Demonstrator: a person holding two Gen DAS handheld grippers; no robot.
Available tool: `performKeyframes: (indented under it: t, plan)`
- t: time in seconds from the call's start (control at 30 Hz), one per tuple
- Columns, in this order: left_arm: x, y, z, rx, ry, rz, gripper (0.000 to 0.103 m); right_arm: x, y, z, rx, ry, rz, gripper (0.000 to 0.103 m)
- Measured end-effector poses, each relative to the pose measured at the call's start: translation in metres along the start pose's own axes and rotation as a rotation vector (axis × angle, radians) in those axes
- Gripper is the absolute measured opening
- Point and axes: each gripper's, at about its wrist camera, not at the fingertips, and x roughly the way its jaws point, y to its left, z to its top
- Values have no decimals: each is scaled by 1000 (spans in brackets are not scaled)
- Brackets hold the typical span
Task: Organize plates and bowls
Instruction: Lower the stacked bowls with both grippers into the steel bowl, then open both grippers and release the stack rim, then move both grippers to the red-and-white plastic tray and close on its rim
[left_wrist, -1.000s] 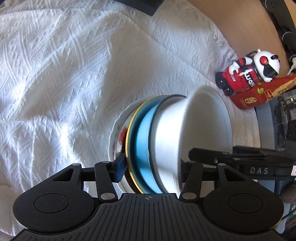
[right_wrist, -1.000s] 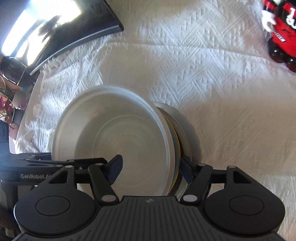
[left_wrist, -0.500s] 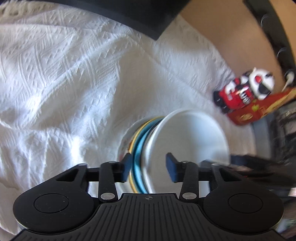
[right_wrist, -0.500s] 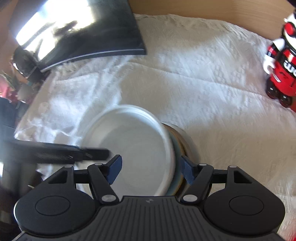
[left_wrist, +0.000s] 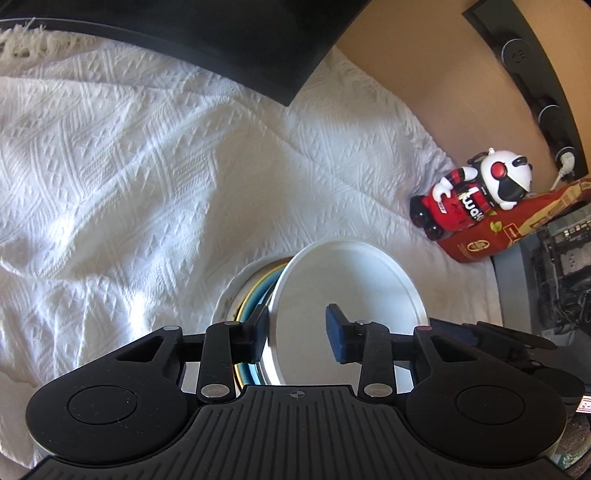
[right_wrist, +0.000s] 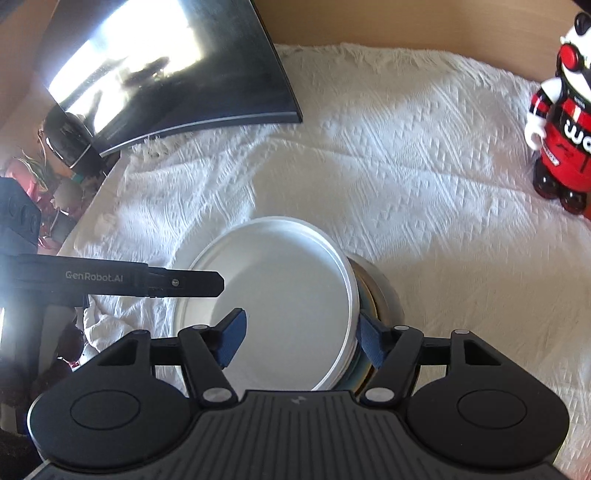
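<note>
The white bowl (left_wrist: 351, 280) is round, smooth and matt, with a plain raised rim. It sits uppermost in a nested stack. Below it we see the edge of a blue dish (left_wrist: 258, 299) and, outermost, the glossy rim of a white plate (left_wrist: 231, 295). The stack rests on a white cloth (left_wrist: 129, 184) woven in raised zigzag and diamond patterns.

The left gripper (left_wrist: 297, 332) straddles the near left rim of the bowl. One blue pad is just outside the bowl wall and the other hangs over the bowl's interior, clear of the wall. Its jaws have just been closing with the rim between them, but they do not clamp it (the gap is far wider than the wall).

The right gripper (right_wrist: 301, 339) straddles the opposite rim. Its outer pad is just beside the bowl wall and its inner pad hangs over the bowl floor. This gripper is likewise released, grasping nothing.

The left wrist view alone shows the blue dish, a red carton (left_wrist: 491, 236) and the whole of a red, white and black toy figure (left_wrist: 476, 195), which leans on the carton well beyond the stack. The right wrist view alone shows the glossy, curved face of a dark panel (right_wrist: 166, 74) and one of the left gripper's fingers (right_wrist: 177, 282) reaching across the bowl rim.
</note>
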Motion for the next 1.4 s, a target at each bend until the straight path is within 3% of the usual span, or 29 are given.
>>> performKeyframes:
  t: [0.2,0.37,0.57,0.7,0.8,0.93,1.23,1.4]
  plan:
    - [3,3,-2,-17,-1,10,37,1,-2,2,9,-1,14,67]
    - [-13,-4,-1,1,-75,38,37,-2,-6,1,13,-18,6,67]
    - [-41,-37,2,64,-226,75,37,-33,-28,-3,41,-118,-22,67]
    - [-42,-76,3,126,-256,2,37,-69,-61,-13,77,-209,-77,68]
    - [-23,-114,0,189,-204,-65,37,-96,-94,-33,105,-270,-174,70]
    - [27,-176,-17,297,-79,-110,37,-128,-150,-73,202,-308,-294,72]
    - [157,-299,-96,489,238,-210,37,-190,-259,-195,455,-345,-563,73]
    - [206,-346,-139,563,339,-245,37,-206,-299,-244,590,-353,-555,73]
